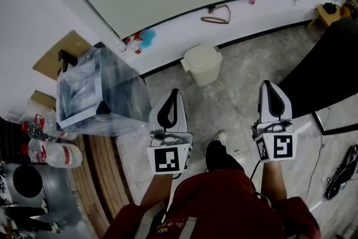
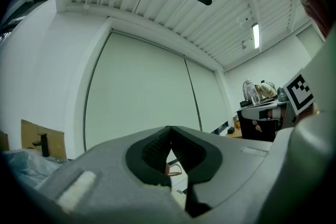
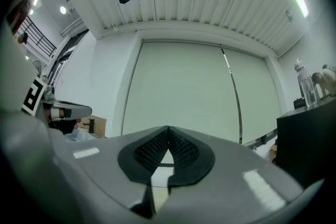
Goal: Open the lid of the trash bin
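- While the person stands on the gray floor (image 1: pixel 240 92), the trash bin (image 1: pixel 202 62) sits a bit ahead, right beside the low white ledge (image 1: pixel 179 45) at the foot of the wall.
- The bin is small and pale cream, with soft round corners.
- Its lid is down and covers the whole top, so the bin is closed.
- Nothing touches the bin. It stands alone on the floor.
- In the head view the bin is between the two grippers and farther off, well apart from both.
- The left gripper (image 1: pixel 174 92) is closed. Its dark pads meet at the tips and nothing is held between them.
- The right gripper (image 1: pixel 265 85) is closed too, with its tips pressed together and nothing in them.
- Both grippers are held out in front of the person, side by side, and point toward the wall.
- A big see-through box (image 1: pixel 100 92) stands just to the left of the left gripper.
- Some water bottles (image 1: pixel 53 154) lie near the box, at the left edge of the head view.
- The person wears a red top (image 1: pixel 218 204), and one shoe (image 1: pixel 221 136) shows on the floor between the grippers.
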`<act>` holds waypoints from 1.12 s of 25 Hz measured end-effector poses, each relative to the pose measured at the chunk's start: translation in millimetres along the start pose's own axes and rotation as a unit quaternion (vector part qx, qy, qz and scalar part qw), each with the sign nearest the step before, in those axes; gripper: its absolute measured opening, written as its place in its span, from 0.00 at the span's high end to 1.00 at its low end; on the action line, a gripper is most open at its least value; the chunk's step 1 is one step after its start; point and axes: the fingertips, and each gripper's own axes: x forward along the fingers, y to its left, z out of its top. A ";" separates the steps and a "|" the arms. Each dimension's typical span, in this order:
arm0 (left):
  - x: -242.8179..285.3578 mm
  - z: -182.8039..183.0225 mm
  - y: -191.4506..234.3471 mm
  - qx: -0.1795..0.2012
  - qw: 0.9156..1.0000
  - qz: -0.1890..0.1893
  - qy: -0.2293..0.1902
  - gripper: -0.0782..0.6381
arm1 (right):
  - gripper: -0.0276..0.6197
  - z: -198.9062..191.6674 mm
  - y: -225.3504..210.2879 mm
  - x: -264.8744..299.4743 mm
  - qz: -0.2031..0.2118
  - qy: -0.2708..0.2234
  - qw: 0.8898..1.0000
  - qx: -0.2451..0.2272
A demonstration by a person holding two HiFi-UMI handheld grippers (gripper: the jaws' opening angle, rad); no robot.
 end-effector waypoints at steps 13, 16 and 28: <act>154.0 -29.8 -5.0 0.001 0.999 -0.034 0.023 0.88 | 0.96 -39.7 -82.2 104.9 -0.042 0.024 0.998 0.027; 184.1 -35.4 -10.9 0.001 0.999 -0.040 0.023 0.88 | 0.96 -48.6 -101.0 122.7 -0.047 0.027 0.998 0.032; 242.6 -47.7 -11.2 -0.001 0.999 -0.036 0.021 0.88 | 0.96 -65.4 -128.1 169.6 -0.042 0.042 0.998 0.029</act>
